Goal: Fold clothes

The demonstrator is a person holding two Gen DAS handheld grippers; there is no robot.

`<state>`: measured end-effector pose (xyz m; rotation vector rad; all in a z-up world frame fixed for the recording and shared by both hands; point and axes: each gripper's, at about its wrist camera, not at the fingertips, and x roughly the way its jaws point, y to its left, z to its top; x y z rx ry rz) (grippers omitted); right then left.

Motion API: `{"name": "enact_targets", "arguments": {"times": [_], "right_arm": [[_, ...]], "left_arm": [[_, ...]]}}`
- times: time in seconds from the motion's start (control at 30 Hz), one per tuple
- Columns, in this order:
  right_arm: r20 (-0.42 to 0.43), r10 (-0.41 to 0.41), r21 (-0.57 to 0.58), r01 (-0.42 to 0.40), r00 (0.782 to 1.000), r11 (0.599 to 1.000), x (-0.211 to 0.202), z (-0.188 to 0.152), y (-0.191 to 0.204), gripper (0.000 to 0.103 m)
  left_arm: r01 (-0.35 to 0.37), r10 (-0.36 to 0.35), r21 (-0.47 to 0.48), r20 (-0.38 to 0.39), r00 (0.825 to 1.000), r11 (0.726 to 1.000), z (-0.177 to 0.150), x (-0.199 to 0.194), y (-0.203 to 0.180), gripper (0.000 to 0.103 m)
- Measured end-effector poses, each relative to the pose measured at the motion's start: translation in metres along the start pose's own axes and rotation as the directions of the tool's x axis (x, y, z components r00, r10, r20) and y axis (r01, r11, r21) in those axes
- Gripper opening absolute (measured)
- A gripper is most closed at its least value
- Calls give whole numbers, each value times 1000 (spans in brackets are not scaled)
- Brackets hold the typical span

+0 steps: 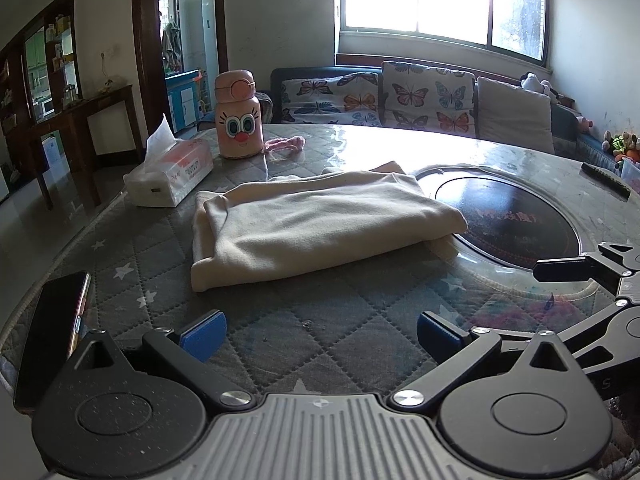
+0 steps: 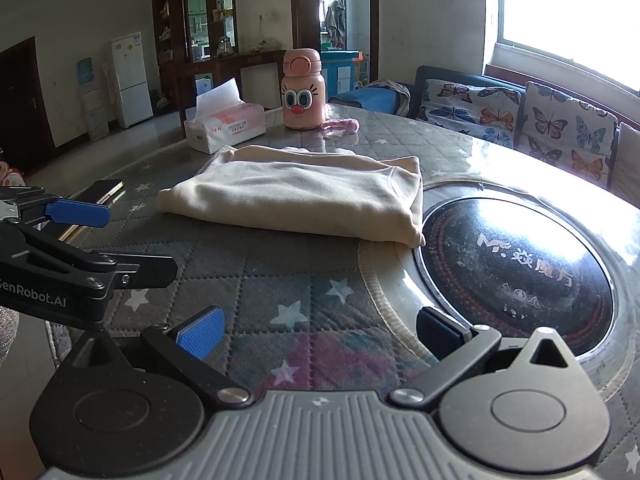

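Garment folded, both tongs stood off.
The garment (image 1: 316,226) lay folded mid-tabletop (image 1: 328,340), touching the inset hob (image 2: 516,264); left tongs (image 1: 320,330) and right tongs (image 2: 318,330) hung wide and empty near the front edge, seemingly finished. Tissue box (image 1: 170,180), bottle (image 1: 238,116) and phone (image 1: 52,332) sat clear of it.

Quilted table (image 1: 320,312) (round) bears folded cloth (image 1: 316,224), tissue pack (image 1: 172,176), bottle (image 1: 238,116), phone (image 1: 52,332).
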<state>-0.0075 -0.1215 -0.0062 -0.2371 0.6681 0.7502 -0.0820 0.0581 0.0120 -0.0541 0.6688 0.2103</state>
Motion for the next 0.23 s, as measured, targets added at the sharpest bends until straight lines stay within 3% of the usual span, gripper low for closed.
{"name": "enact_targets", "arguments": {"times": [0.23], "right_arm": [[-5, 1, 4, -1, 1000, 1000, 2, 0, -1, 103]], "left_arm": [[-6, 6, -2, -2, 1000, 1000, 1, 3, 0, 103]]}}
